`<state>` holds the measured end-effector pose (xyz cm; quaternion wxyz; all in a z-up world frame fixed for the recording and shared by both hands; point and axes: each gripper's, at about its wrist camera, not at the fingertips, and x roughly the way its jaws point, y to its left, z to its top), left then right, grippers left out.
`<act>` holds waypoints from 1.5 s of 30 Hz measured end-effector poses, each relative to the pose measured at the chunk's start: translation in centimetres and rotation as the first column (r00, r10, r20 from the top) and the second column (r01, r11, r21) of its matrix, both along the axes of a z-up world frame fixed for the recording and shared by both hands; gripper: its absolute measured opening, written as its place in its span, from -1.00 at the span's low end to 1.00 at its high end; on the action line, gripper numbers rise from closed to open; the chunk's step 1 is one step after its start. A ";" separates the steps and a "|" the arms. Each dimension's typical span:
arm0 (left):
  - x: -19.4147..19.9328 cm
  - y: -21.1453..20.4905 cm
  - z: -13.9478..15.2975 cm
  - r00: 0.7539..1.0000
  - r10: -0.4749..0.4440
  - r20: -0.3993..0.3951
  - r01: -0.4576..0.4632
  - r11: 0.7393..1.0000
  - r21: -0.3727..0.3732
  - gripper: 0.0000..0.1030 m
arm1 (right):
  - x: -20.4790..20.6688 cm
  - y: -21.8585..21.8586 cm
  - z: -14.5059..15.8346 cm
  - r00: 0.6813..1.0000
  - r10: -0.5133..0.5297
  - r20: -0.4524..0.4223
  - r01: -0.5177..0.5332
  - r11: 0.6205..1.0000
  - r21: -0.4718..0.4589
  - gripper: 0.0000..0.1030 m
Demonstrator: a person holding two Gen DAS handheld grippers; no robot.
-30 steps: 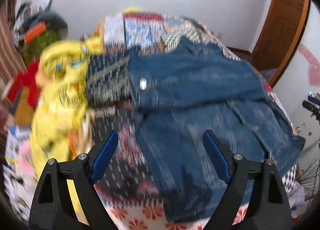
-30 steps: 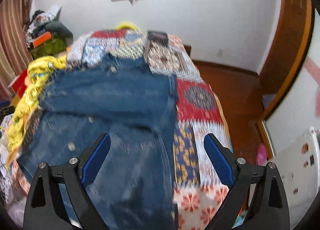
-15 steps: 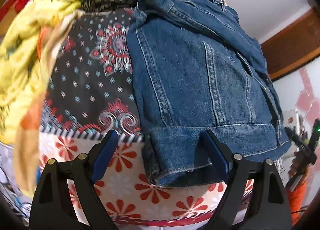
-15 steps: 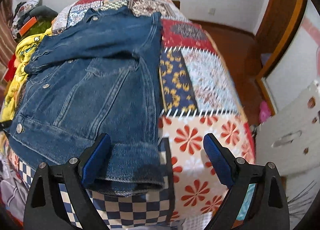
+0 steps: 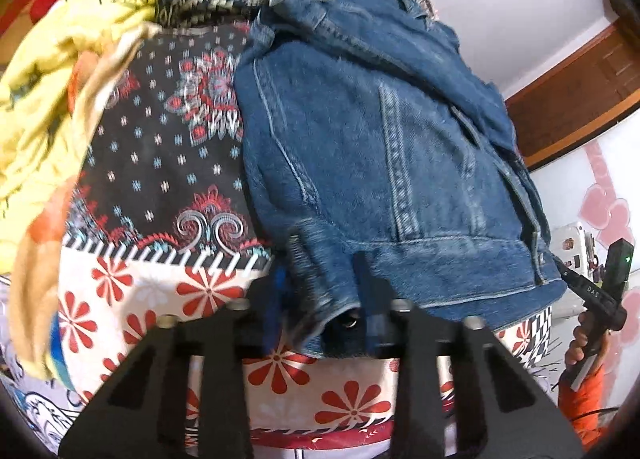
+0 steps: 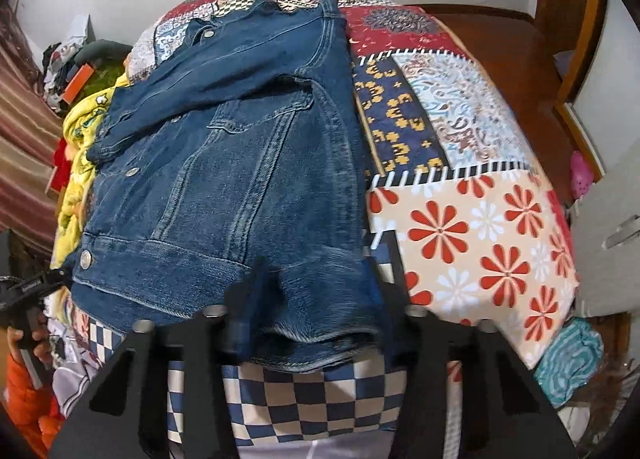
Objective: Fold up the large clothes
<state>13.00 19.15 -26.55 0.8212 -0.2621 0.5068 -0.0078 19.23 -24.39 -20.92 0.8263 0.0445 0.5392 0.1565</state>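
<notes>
A blue denim jacket [image 5: 384, 147] lies partly folded on a patchwork bedspread [image 5: 168, 163], its sleeve laid across the body. My left gripper [image 5: 320, 299] is closed in on the hem's left corner, with denim bunched between the blue pads. In the right wrist view the jacket [image 6: 240, 163] fills the middle, and my right gripper [image 6: 308, 299] has its fingers around the hem's right corner at the bed's near edge. The fingertips of both are partly hidden by cloth.
A pile of yellow cloth [image 5: 60, 71] lies to the left of the jacket. The bedspread [image 6: 472, 227] extends to the right, with a wooden floor [image 6: 500, 23] beyond. The other hand-held gripper [image 5: 600, 291] shows at the right edge.
Both grippers dropped to the jacket's near hem and narrowed from wide open onto its two corners. The denim hem now bunches between the fingers.
</notes>
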 end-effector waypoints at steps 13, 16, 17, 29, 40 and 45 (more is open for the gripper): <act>3.9 0.5 9.5 0.970 -0.031 0.242 0.012 0.997 0.079 -0.78 | 3.4 1.4 4.8 0.988 0.090 0.126 -0.098 0.993 0.063 -0.76; 6.0 0.9 11.7 0.955 -0.044 0.293 0.017 0.995 0.095 -0.78 | 5.4 2.6 6.9 0.978 0.123 0.168 -0.140 0.985 0.096 -0.77; 6.9 1.2 12.6 0.949 -0.046 0.312 0.014 0.994 0.104 -0.78 | 6.2 3.1 7.7 0.972 0.134 0.193 -0.153 0.984 0.090 -0.77; 21.6 8.2 13.5 0.936 0.097 0.338 -0.101 0.995 -0.006 -0.80 | 20.8 6.9 11.4 0.940 0.094 0.328 -0.130 0.987 0.089 -0.78; 31.8 10.5 2.8 0.987 0.109 0.120 -0.115 0.992 0.046 -0.79 | 31.4 9.5 2.1 0.989 0.043 0.143 -0.048 0.998 0.035 -0.76; 32.0 9.8 2.0 0.995 0.070 0.074 -0.077 0.992 0.095 -0.72 | 31.4 8.9 1.8 0.983 0.045 0.177 -0.028 0.995 -0.096 -0.58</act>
